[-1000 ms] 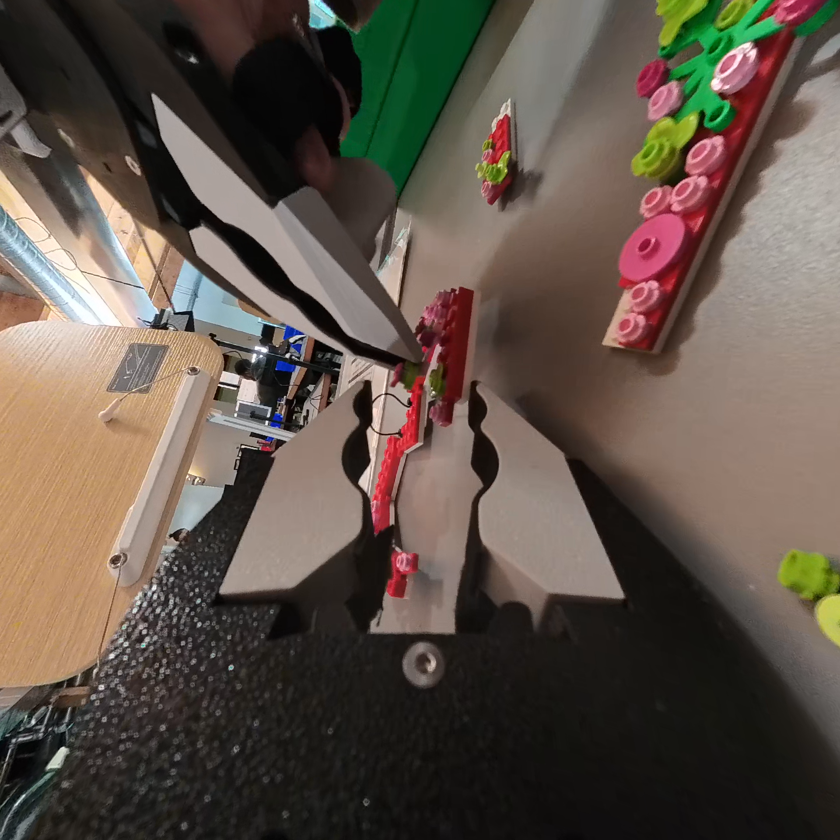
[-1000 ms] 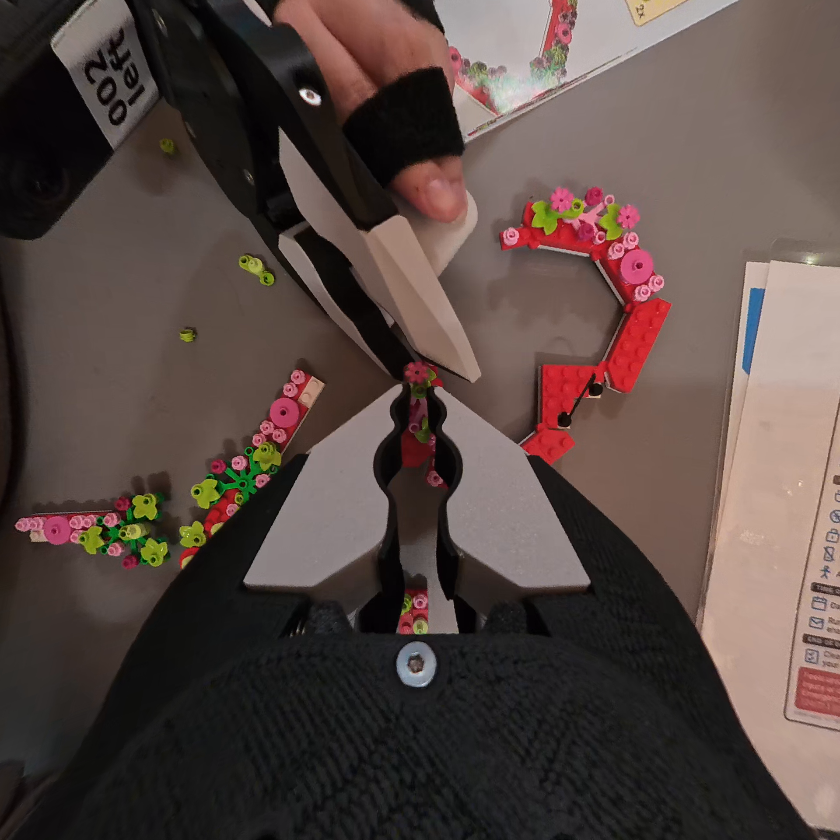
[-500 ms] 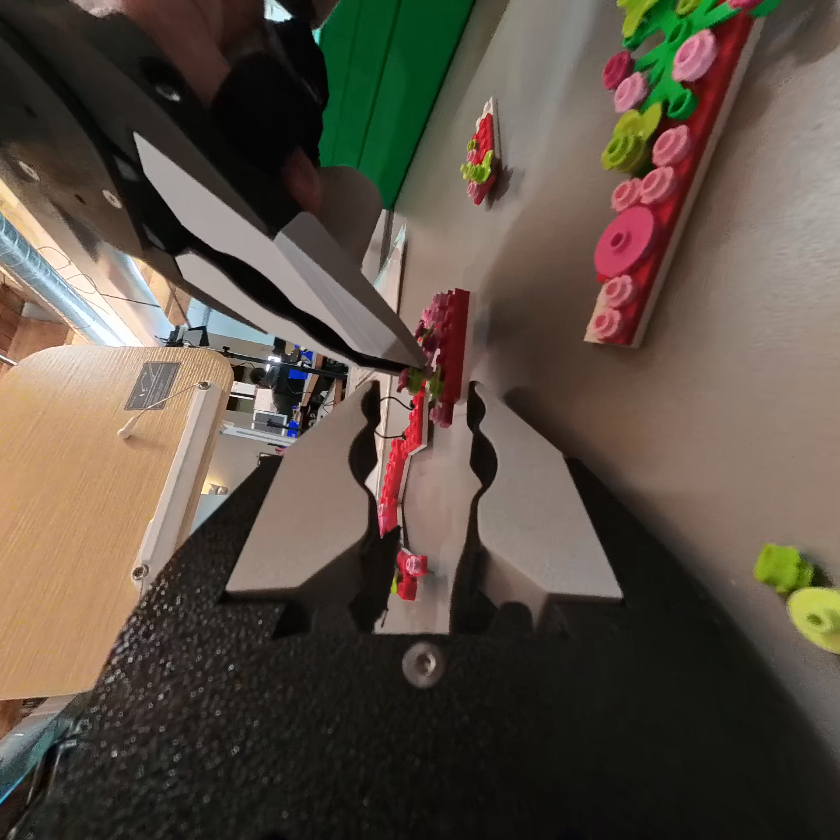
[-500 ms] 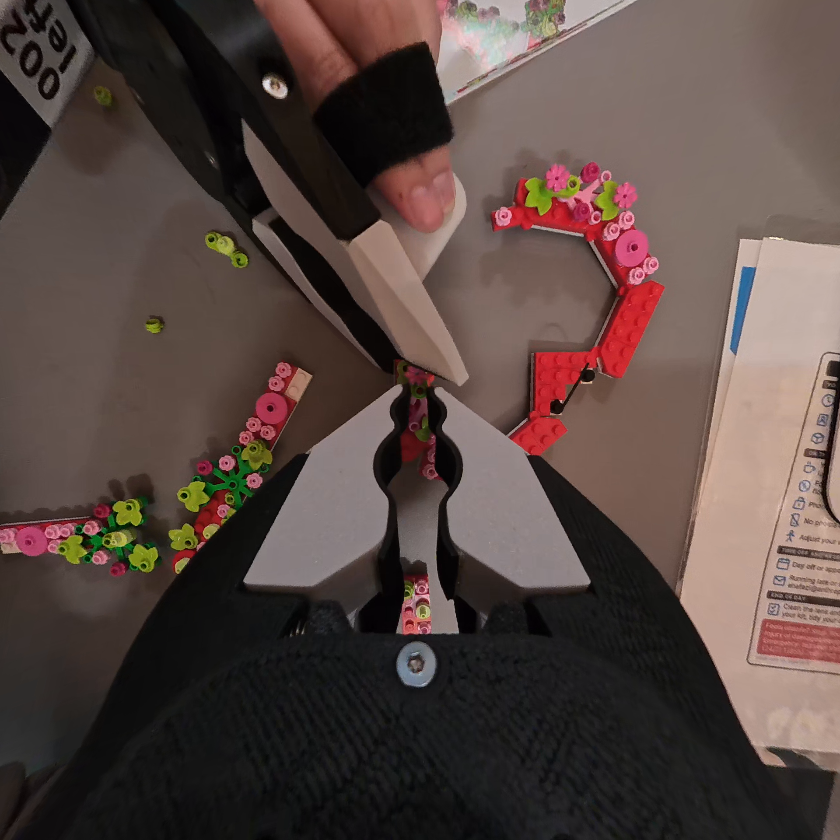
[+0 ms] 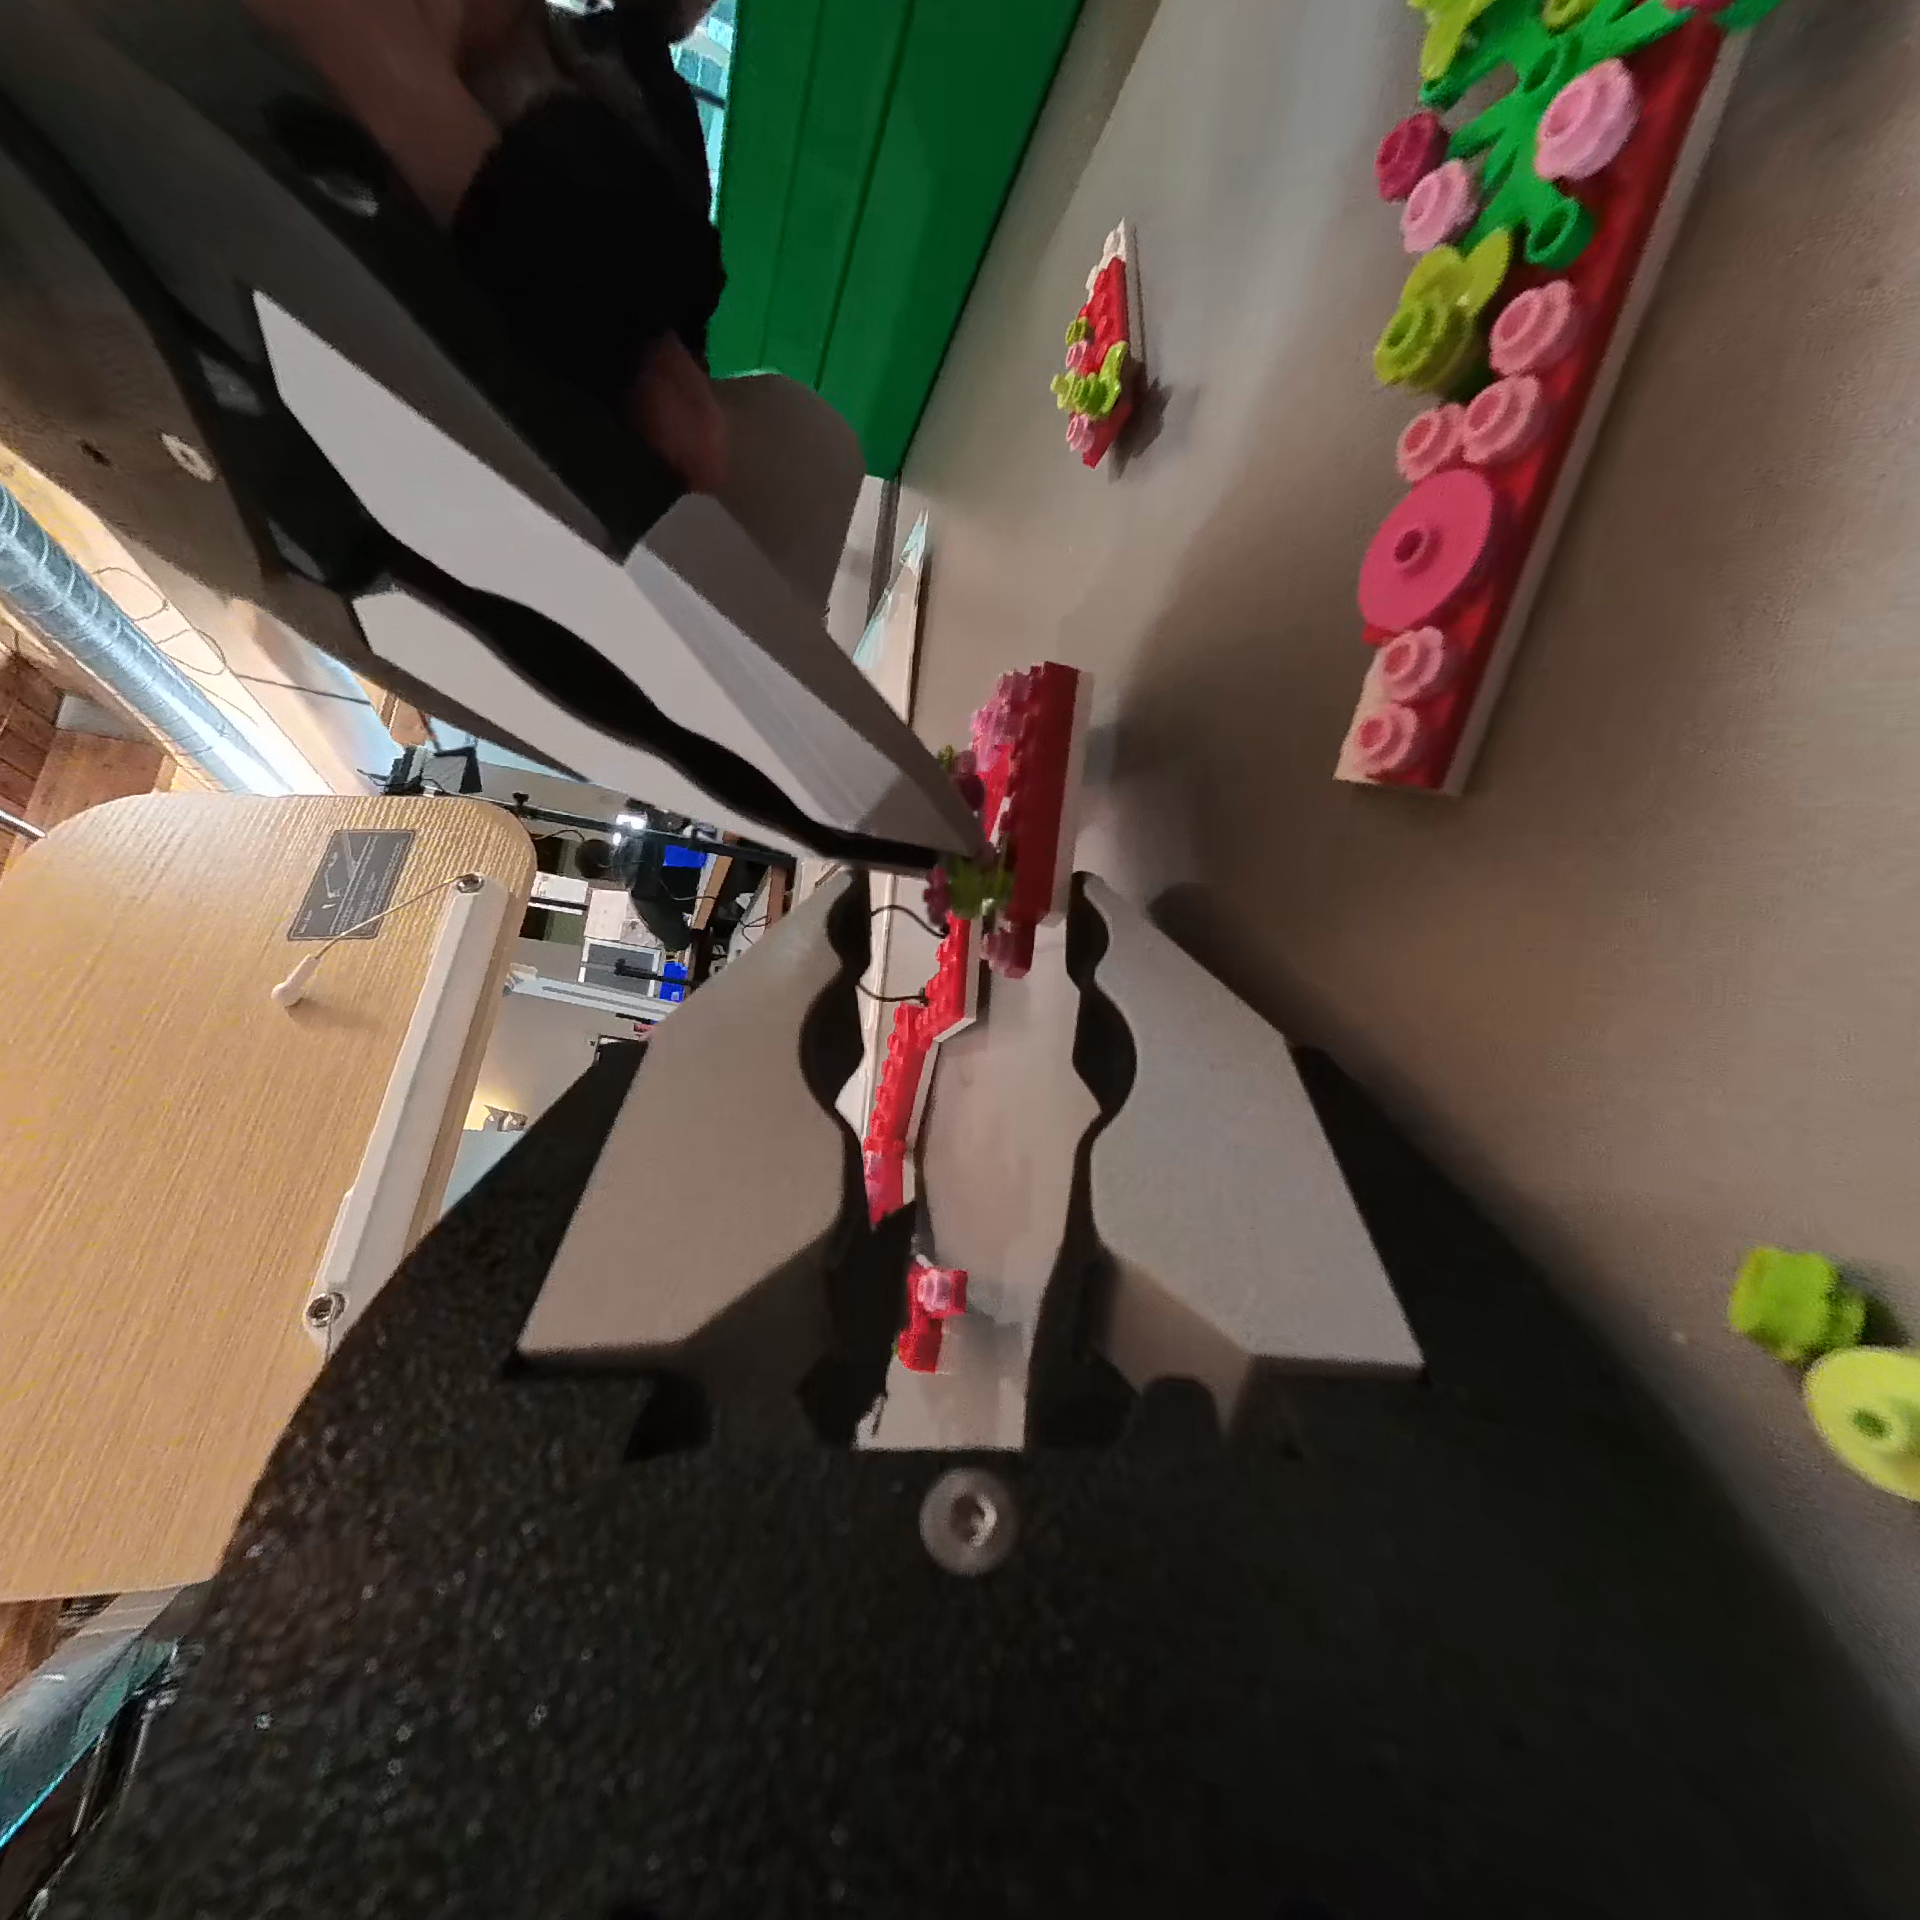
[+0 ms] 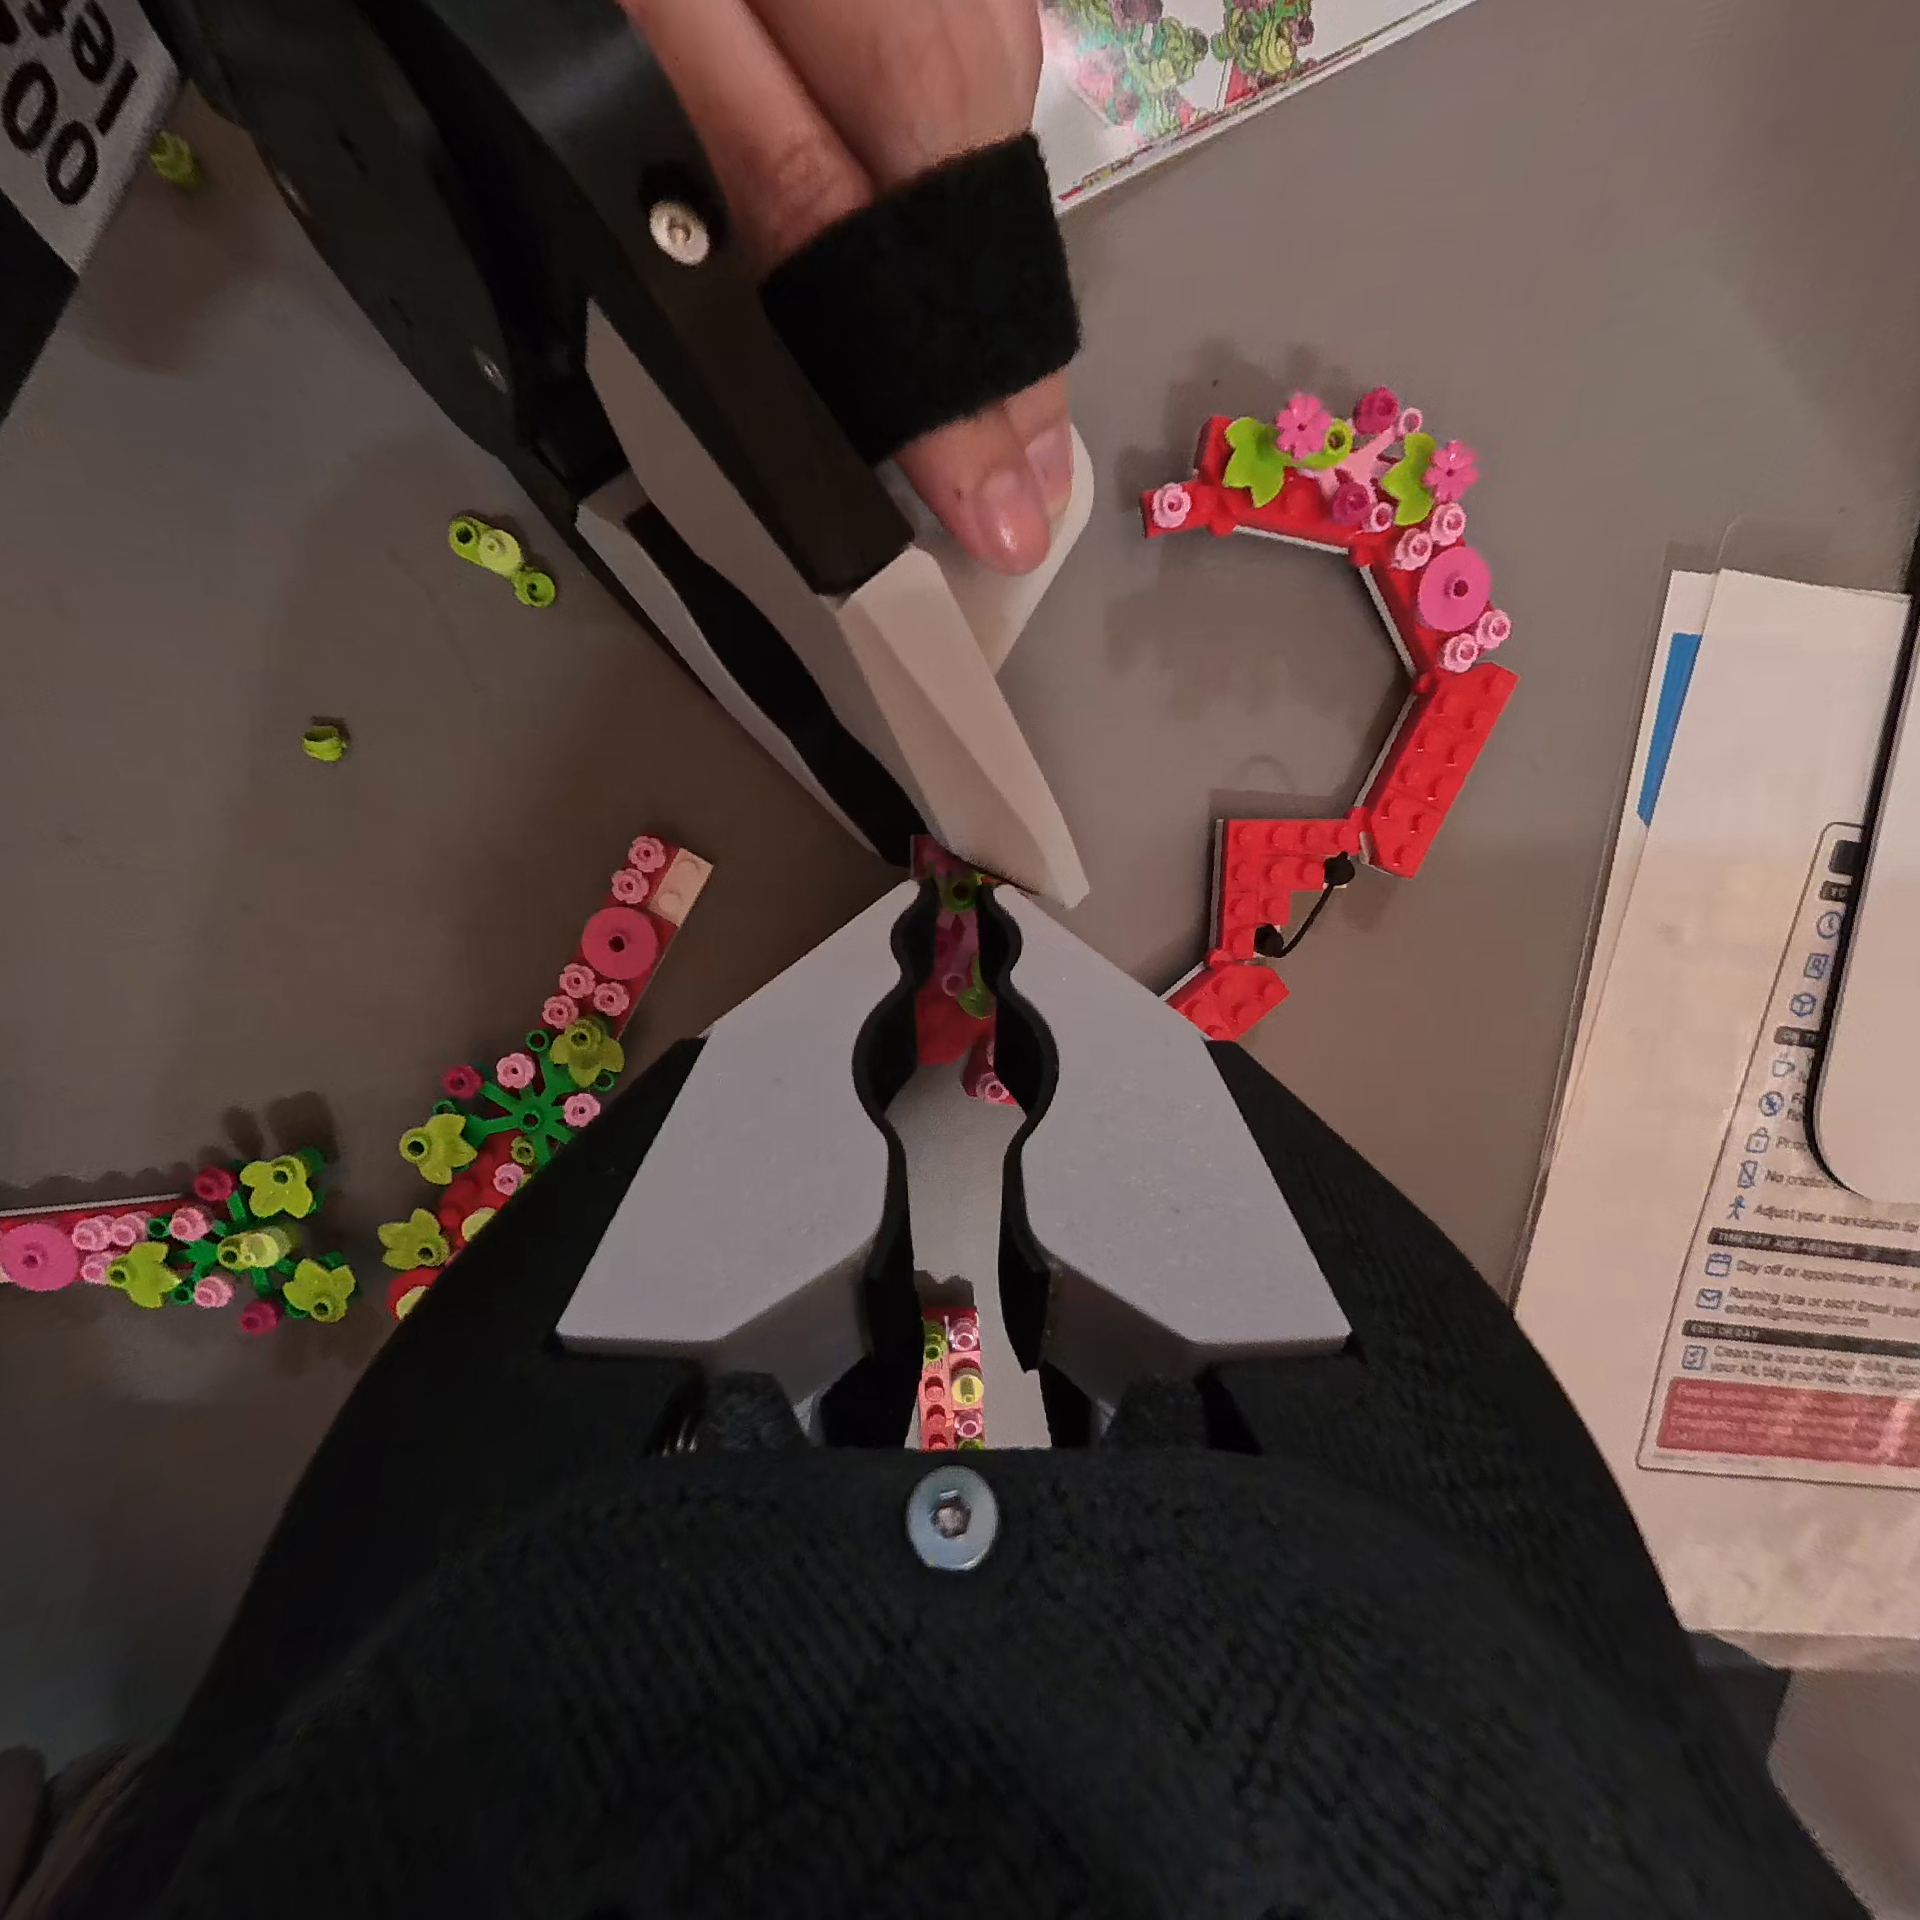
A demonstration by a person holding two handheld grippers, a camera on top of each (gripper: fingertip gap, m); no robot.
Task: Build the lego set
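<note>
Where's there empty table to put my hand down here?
Bare table lies between the red arc and the instruction booklet, and on the left between the loose lime pieces and the flowered strips. Crowded: the lower left and the papers at right.

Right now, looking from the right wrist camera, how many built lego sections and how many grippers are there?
Lego sections lying on the table: 3
Lego section held in the right gripper: 1
Grippers, counting the left gripper: 2
Total: 6
</note>
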